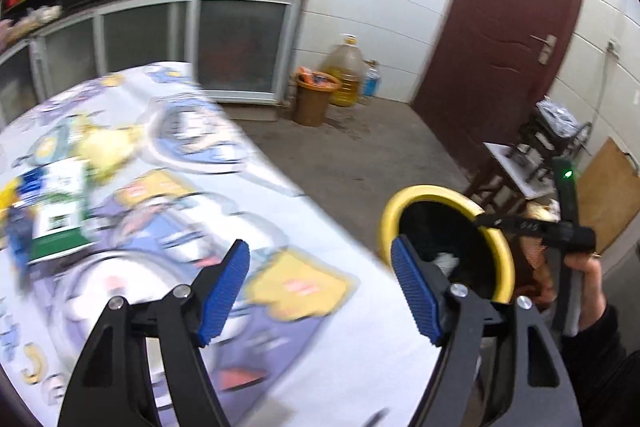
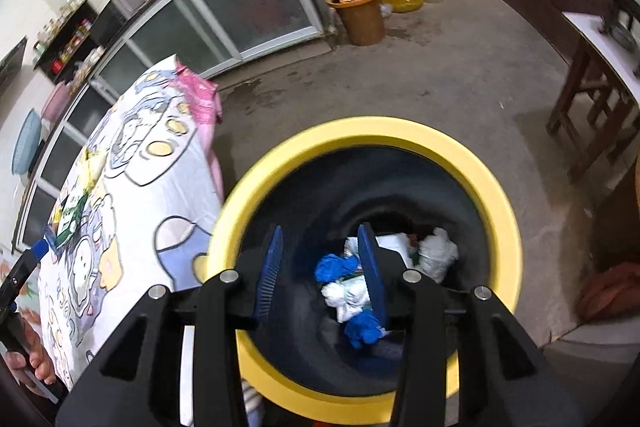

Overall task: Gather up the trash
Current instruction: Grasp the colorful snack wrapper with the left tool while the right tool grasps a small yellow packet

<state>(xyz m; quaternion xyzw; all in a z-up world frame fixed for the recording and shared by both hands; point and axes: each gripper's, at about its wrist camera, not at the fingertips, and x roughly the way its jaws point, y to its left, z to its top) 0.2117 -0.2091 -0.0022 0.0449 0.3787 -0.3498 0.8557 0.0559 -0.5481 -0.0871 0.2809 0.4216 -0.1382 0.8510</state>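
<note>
Blurred tablecloth | yellow bin base hidden | green carton unreadable

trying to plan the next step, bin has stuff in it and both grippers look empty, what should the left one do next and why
Probably carry the left gripper toward the green box and yellow wad on the table. Its jaws stand open with nothing between them, that trash is uncollected, and the right gripper hangs open over the bin.
</note>
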